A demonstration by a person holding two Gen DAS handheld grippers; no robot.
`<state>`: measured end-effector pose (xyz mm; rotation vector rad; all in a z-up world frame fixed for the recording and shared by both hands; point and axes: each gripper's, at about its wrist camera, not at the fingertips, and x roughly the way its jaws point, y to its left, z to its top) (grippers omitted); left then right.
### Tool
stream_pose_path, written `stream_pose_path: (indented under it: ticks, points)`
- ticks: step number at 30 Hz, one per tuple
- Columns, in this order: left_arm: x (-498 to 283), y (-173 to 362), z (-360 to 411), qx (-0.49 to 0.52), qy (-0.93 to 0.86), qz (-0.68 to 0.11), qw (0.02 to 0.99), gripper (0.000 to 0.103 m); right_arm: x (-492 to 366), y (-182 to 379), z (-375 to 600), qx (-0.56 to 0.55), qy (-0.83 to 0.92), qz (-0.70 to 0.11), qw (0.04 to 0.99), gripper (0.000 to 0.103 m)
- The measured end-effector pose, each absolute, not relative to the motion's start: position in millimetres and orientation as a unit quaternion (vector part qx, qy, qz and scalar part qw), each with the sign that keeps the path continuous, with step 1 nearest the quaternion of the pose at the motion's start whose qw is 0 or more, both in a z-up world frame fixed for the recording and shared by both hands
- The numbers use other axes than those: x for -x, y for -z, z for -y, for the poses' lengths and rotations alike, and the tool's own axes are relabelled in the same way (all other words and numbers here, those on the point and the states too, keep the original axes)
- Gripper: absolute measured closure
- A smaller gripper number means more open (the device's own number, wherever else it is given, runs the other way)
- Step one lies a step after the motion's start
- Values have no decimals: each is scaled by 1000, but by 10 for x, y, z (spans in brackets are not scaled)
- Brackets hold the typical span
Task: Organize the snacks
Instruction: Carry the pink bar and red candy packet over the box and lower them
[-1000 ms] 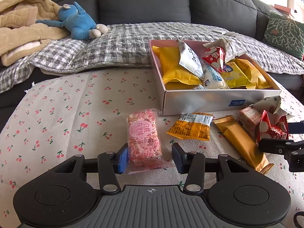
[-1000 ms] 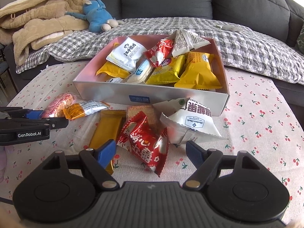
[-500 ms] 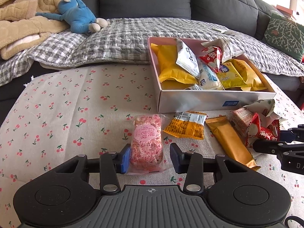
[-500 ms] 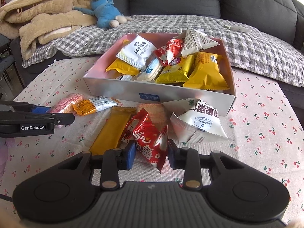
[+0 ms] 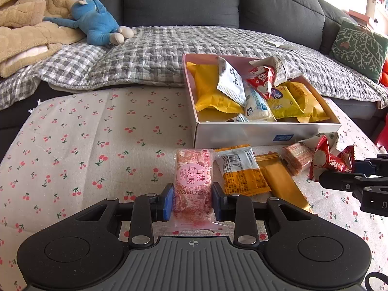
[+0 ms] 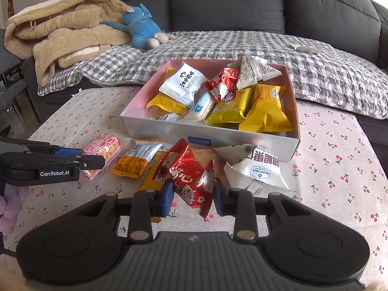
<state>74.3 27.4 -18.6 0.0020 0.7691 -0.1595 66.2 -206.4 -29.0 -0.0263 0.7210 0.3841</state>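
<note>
Left wrist view: your left gripper (image 5: 192,200) has narrowed around the pink snack bar (image 5: 193,184) and its jaws are closing at this moment; the blue pads look to touch the wrapper's sides, with the bar lying on the cherry-print surface (image 5: 72,145), just in front of the box (image 5: 266,134).

Right wrist view: a second ago your right gripper (image 6: 193,197) stood spread; now it pinches the red packet (image 6: 191,179), near the box's front wall. Both snacks seem secured, so lifting them into the box looks like the next step.
</note>
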Motion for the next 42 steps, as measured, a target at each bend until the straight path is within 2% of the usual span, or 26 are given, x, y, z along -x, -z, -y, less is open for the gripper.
stream_pose_path:
  ticks: [12, 20, 39, 42]
  points:
    - [-772, -73, -204, 2, 92, -350, 932, 74, -717, 115, 2074, 2, -193, -330, 924, 72]
    - [-1068, -235, -8, 8, 94, -332, 939, 74, -758, 78, 2100, 0, -185, -325, 927, 72]
    - [-1663, -90, 232, 4, 49, -332, 942, 73, -829, 35, 2144, -5, -177, -320, 931, 72]
    - [-1707, -45, 243, -1, 49, -334, 941, 70, -832, 33, 2138, -4, -177, -319, 931, 72]
